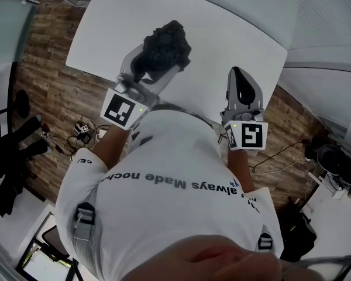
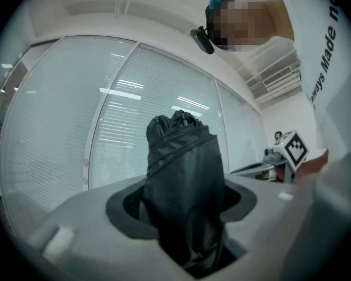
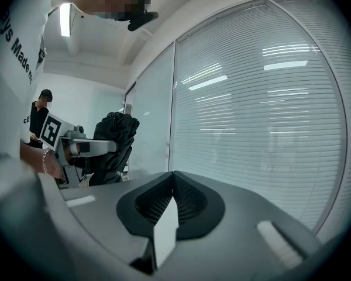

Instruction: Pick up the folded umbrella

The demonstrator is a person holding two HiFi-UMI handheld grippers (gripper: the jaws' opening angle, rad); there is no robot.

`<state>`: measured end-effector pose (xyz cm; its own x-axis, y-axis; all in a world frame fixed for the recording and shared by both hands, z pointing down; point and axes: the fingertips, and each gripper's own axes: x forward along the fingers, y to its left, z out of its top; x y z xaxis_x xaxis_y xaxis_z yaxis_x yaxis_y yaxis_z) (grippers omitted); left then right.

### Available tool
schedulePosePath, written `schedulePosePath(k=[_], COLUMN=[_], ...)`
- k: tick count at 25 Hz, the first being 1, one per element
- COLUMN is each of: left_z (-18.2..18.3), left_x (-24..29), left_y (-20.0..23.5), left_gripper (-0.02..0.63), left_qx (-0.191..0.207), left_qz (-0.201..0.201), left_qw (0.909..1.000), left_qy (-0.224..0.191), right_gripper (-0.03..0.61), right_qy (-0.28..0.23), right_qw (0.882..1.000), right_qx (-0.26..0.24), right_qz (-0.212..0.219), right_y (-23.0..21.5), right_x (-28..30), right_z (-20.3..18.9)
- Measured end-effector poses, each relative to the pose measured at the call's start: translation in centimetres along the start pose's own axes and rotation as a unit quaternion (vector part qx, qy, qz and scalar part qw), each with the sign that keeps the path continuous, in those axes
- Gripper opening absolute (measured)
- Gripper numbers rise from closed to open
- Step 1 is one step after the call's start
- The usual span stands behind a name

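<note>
The folded umbrella (image 2: 184, 174), a black bundle of crinkled fabric, is clamped between the jaws of the left gripper (image 2: 184, 201), whose dark ribbed pads press on it from either side. It stands upright in that grip, and its bunched top rises above the jaws in the left gripper view. From the head view the same grey left gripper (image 1: 158, 60) holds the umbrella (image 1: 164, 45) over the near part of a white rounded table (image 1: 234, 22). The right gripper (image 3: 172, 198) has its jaws closed together with nothing between them. In the head view the right gripper (image 1: 240, 84) sits well apart from the umbrella, over the table's near edge. Each gripper carries a white cube with black square markers at its rear, the left cube (image 1: 124, 109) and the right cube (image 1: 250, 135) both close to the person's white T-shirt with dark lettering (image 1: 164, 180). The right gripper view shows the umbrella (image 3: 114, 139) off to its left, with fabric above and below the left gripper's arm (image 3: 85, 147). A glass wall with pale horizontal blinds (image 3: 263, 98) fills the background of both gripper views, and a wood-patterned floor (image 1: 52, 86) lies beside the table.
</note>
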<state>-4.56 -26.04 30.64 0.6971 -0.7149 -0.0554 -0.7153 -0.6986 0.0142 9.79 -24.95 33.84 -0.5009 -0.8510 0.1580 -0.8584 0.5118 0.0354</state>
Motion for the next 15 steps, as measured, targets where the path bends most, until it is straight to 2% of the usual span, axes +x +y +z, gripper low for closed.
schedulePosePath(k=[15], left_z=[-0.1], left_x=[-2.0], left_y=[-0.1], left_gripper=[0.261], left_qx=[0.01], left_qz=[0.004], left_qw=[0.9999], left_qy=[-0.002], right_gripper=[0.0], right_qy=[-0.001], right_qw=[1.0], right_qx=[-0.006], right_qz=[-0.002], right_y=[1.2], right_x=[-1.0], right_z=[-0.1])
